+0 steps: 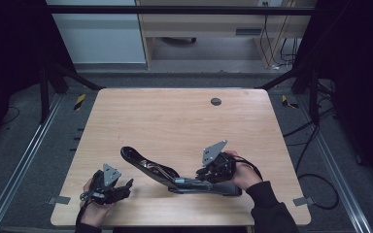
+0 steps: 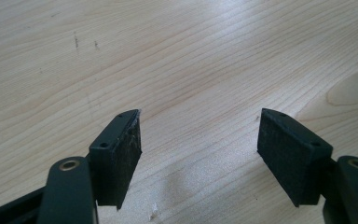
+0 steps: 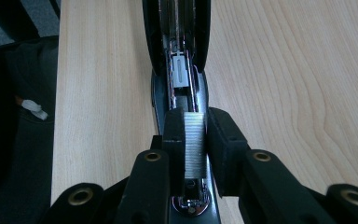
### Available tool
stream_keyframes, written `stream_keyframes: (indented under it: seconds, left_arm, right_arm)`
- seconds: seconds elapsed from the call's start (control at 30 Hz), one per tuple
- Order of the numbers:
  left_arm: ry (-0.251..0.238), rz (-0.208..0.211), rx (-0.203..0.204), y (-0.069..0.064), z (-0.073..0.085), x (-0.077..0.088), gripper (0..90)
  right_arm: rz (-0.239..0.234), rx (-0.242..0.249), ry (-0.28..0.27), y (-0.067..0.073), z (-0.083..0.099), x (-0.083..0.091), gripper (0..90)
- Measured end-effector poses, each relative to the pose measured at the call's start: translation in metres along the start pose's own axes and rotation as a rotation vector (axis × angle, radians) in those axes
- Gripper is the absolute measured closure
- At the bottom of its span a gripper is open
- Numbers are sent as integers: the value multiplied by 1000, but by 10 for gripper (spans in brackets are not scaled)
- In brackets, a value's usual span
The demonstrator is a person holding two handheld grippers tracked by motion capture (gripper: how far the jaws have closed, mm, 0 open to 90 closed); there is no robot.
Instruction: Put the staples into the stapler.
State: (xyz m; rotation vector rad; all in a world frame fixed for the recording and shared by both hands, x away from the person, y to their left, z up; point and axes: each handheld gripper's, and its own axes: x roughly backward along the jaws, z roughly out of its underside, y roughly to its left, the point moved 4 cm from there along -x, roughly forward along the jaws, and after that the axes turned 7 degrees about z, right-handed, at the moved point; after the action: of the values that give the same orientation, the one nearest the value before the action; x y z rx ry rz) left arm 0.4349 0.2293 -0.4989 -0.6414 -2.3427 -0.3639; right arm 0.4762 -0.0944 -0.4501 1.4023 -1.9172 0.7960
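A black stapler (image 1: pixel 148 165) lies swung open along the near part of the wooden table (image 1: pixel 175 121), its metal staple channel (image 3: pixel 182 79) facing up. My right gripper (image 1: pixel 203 176) hovers over the stapler's base end. In the right gripper view, my right gripper (image 3: pixel 196 135) is shut on a silver strip of staples (image 3: pixel 195 144), held just above the channel. My left gripper (image 1: pixel 125 186) rests near the table's front left corner. Its jaws stand wide apart over bare wood, and the left gripper (image 2: pixel 198 135) holds nothing.
A dark round grommet (image 1: pixel 215 101) sits in the tabletop near the far edge. Black cables (image 1: pixel 311 145) trail on the floor at the right. Metal frame rails (image 1: pixel 19 170) run along both sides of the table. A person's dark sleeve (image 1: pixel 272 208) enters at bottom right.
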Motion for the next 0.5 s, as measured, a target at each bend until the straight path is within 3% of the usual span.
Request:
stream_keyframes:
  seconds: [0.5]
  left_arm:
    - [4,0,-5,0,0,0,296]
  right_arm:
    - [-26,7,41,1,4,-11,777]
